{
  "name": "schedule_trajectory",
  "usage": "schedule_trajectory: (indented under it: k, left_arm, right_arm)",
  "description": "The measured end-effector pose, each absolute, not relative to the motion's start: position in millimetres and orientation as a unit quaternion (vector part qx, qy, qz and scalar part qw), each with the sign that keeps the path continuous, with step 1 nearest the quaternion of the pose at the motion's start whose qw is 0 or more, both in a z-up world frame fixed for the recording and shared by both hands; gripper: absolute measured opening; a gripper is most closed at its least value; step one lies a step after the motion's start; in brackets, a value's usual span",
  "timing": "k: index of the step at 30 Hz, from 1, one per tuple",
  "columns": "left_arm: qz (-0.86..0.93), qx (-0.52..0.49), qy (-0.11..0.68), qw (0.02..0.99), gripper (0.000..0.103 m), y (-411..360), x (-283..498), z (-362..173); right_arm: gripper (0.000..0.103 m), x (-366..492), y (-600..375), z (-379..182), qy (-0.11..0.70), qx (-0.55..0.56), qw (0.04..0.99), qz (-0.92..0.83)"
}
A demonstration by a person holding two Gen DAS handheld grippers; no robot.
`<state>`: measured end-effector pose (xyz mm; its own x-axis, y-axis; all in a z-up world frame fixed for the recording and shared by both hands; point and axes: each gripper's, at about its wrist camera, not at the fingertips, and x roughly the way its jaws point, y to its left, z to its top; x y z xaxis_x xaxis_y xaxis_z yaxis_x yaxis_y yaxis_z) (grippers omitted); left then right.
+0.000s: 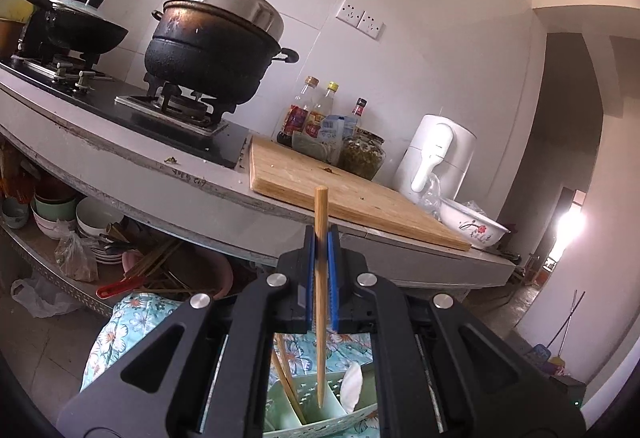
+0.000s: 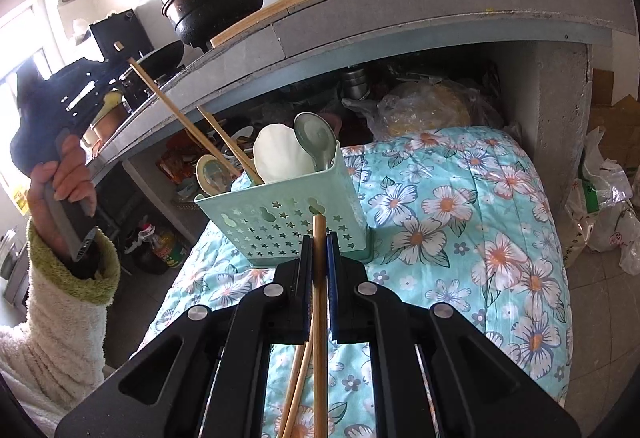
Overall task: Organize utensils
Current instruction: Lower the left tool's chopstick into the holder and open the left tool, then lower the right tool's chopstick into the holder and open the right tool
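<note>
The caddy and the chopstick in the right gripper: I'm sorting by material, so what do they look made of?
Caddy: likely plastic, matte mint green, with thin moulded walls punched with star and gourd holes. Chopstick in the right gripper: probably bamboo or wood, pale tan with a fine lengthwise grain and no shine.

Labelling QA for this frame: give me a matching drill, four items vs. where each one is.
Items:
1. black pot
2. cutting board
3. metal spoon
4. floral bowl

Places:
A. standing in the green basket
B. on the counter edge, right of the white kettle
C. on the gas burner
D. flat on the counter, in front of the sauce bottles

Pairs: 1-C, 2-D, 3-A, 4-B
</note>
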<state>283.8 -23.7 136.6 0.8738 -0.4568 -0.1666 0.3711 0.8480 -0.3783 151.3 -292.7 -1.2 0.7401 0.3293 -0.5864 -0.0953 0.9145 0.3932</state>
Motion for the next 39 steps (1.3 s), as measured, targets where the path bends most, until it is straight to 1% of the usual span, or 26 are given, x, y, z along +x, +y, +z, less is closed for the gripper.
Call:
schedule_trajectory:
  k: [6, 13, 15, 16, 17, 19, 22, 26, 30, 39]
  left_arm:
    - [-0.216, -0.163, 0.177, 0.946, 0.005, -32.9, 302.7, 91.5]
    - [-0.232, -0.152, 0.218, 0.936, 0.005, -35.8, 306.4, 65.8]
    - [-0.239, -0.15, 0.223, 0.933, 0.007, -35.5, 303.6, 64.3]
    - [-0.241, -0.149, 0.223, 0.933, 0.01, -35.4, 302.2, 65.0]
    - [-0.241, -0.148, 0.223, 0.933, 0.018, -34.6, 300.9, 66.1]
    - [-0.245, -0.149, 0.215, 0.934, 0.027, -31.3, 295.1, 69.7]
    - [-0.247, -0.148, 0.204, 0.936, 0.033, -26.9, 285.2, 77.1]
    - [-0.249, -0.15, 0.195, 0.937, 0.035, -18.6, 269.0, 82.3]
    - [-0.242, -0.147, 0.2, 0.938, 0.036, -8.2, 249.4, 76.2]
    - [-0.228, -0.137, 0.243, 0.933, 0.037, 16.6, 207.9, 24.2]
  right_arm:
    - [0.007, 161.1, -289.1, -9.6, 0.354, 0.17, 0.912, 0.118]
    - [0.007, 166.0, -285.8, -9.7, 0.359, 0.164, 0.912, 0.115]
    - [0.007, 166.3, -285.1, -7.3, 0.357, 0.162, 0.913, 0.115]
    - [0.007, 166.6, -284.4, -5.8, 0.356, 0.161, 0.913, 0.114]
    - [0.007, 166.7, -283.3, -3.5, 0.354, 0.161, 0.914, 0.114]
    - [0.007, 167.1, -281.4, 0.9, 0.351, 0.158, 0.916, 0.115]
    - [0.007, 168.4, -276.6, 9.9, 0.344, 0.151, 0.919, 0.118]
    - [0.007, 173.9, -268.0, 27.8, 0.328, 0.143, 0.925, 0.128]
    - [0.007, 186.5, -258.7, 49.4, 0.302, 0.142, 0.931, 0.145]
    - [0.007, 237.6, -222.5, 114.1, 0.208, 0.124, 0.95, 0.197]
